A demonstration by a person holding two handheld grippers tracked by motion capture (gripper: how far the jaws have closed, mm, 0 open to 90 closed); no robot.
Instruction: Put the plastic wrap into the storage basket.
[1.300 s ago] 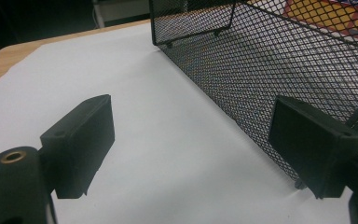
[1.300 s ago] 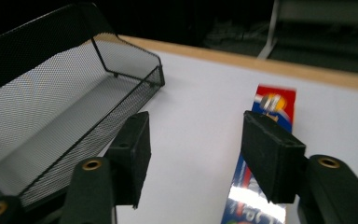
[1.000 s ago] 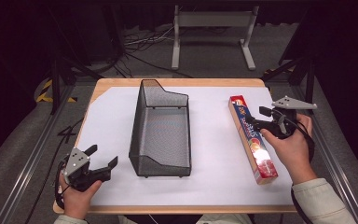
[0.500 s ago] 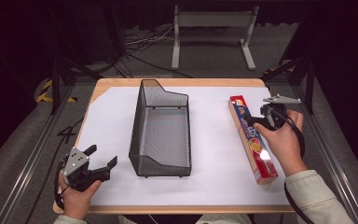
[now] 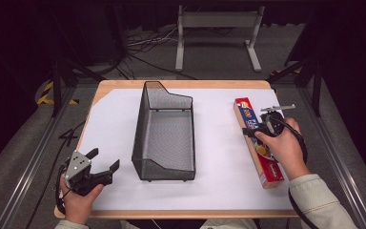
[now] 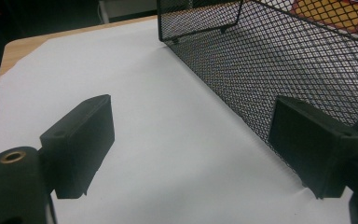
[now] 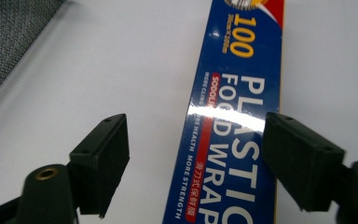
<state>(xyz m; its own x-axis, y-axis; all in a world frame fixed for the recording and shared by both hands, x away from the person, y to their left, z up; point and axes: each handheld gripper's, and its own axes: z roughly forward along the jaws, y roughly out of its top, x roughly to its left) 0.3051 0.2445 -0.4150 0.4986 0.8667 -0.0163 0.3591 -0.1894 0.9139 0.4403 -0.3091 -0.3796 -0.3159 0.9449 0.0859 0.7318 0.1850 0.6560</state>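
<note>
High view showed a black wire-mesh basket (image 5: 164, 133) standing at the centre of the frame on a white sheet (image 5: 214, 162) that covered a wooden table (image 5: 181, 84). Nothing could be seen inside the basket; its mesh floor showed bare. Its far wall rose higher at the upper left corner and stepped down toward the right.

At the right of the frame, well apart from the basket, a long blue and red box of plastic wrap (image 5: 257, 140) lay flat on the sheet, its length running from the upper middle toward the lower right. The right gripper (image 5: 259, 130) hovered over the box's upper half, held in the person's right hand (image 5: 283, 148). In the right gripper view its jaws stood wide apart, one on each side of the box (image 7: 235, 121), gripping nothing; whether they touched the carton cannot be told.

At the lower left of the high view, the left gripper (image 5: 106, 160) sat near the table's front edge in the left hand (image 5: 78, 200), just beside the basket's near left corner. In the left gripper view its jaws were spread wide and empty over the sheet (image 6: 158, 140), with the basket's mesh side (image 6: 284, 60) just behind the right-hand jaw.
</note>
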